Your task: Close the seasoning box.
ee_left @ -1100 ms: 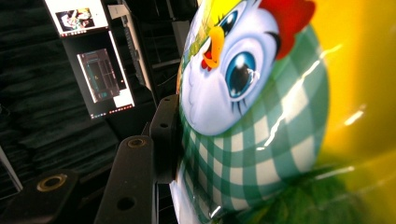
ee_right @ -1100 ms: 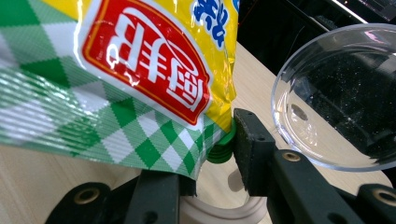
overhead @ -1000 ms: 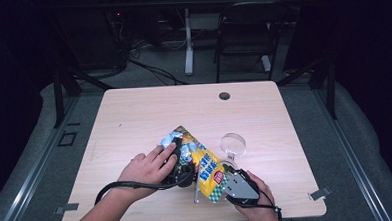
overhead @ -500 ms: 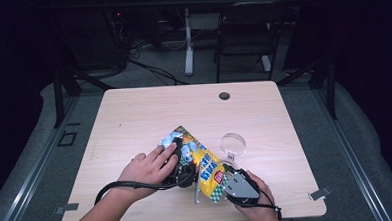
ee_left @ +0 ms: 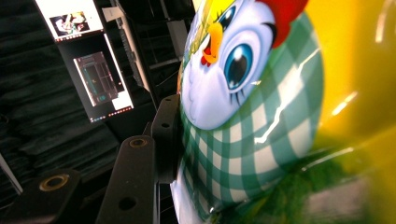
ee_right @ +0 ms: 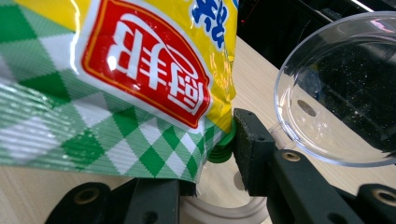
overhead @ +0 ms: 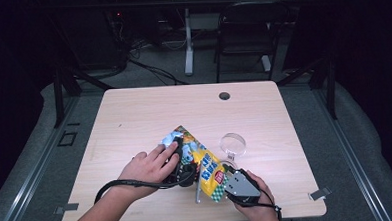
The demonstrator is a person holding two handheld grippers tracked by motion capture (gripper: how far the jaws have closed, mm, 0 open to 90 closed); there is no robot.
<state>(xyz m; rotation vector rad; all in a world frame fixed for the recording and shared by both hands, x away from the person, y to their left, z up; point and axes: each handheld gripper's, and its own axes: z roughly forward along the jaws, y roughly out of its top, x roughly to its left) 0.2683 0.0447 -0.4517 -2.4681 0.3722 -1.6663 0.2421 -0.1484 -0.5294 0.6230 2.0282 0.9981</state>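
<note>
Bag [overhead: 198, 158] near the table's [overhead: 134, 113] front edge looks soft, light, slippery — left gripper [overhead: 179, 164] and right gripper [overhead: 222, 177] both pinch it — best held by its flat ends.

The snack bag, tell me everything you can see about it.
The snack bag is glossy yellow foil with green-white checks, a red label, blue lettering and a cartoon chick. It looks puffed and lies slantwise on the wooden table beside a clear bowl. The left hand-held gripper and right hand-held gripper each grip it.
</note>
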